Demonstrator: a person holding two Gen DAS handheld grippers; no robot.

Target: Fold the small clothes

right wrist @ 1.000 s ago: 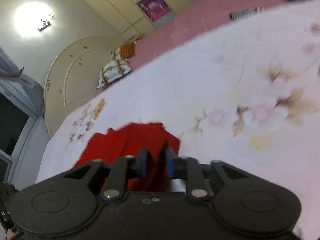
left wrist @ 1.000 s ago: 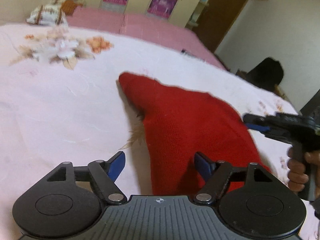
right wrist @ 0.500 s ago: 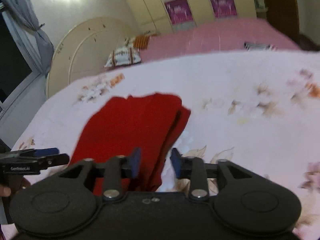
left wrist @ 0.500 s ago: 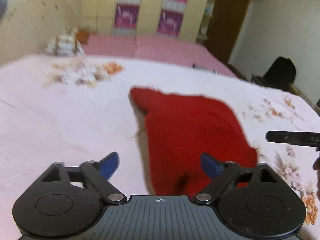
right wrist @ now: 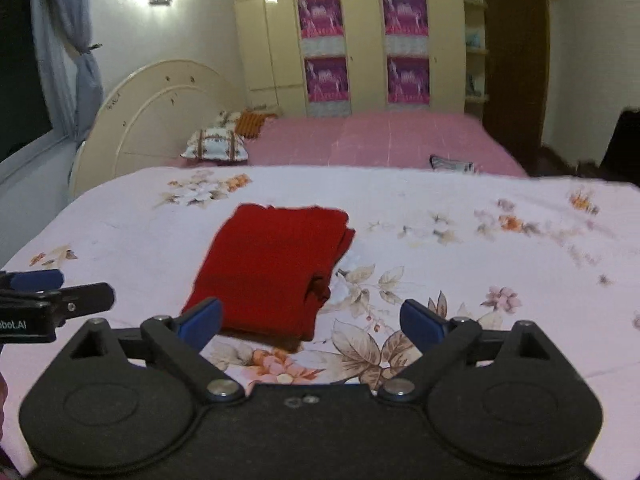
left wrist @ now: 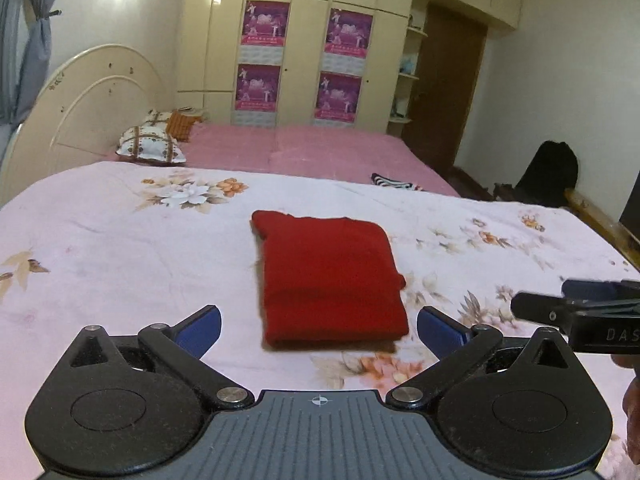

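A red knitted garment (left wrist: 330, 280) lies folded into a flat rectangle on the pale floral bedsheet (left wrist: 120, 248); the right wrist view shows the same garment (right wrist: 272, 268) left of centre. My left gripper (left wrist: 318, 330) hangs above its near edge, open, with nothing between the blue pads. My right gripper (right wrist: 310, 322) is above the garment's near right corner; its jaws are opening and hold nothing. Each gripper shows in the other's view, the right gripper (left wrist: 576, 312) at the right edge and the left gripper (right wrist: 52, 296) at the left edge.
Beyond the sheet is a pink bedspread (left wrist: 320, 148) with pillows (left wrist: 152, 144) by a cream headboard (left wrist: 80, 108) and a small striped item (left wrist: 396, 182). A wardrobe with posters (left wrist: 304, 52) fills the far wall. A dark bag (left wrist: 548, 176) sits at the right.
Both grippers have pulled back and risen from the red garment. The right gripper, which pinched a red edge, has let go and opened. The garment now lies folded flat.
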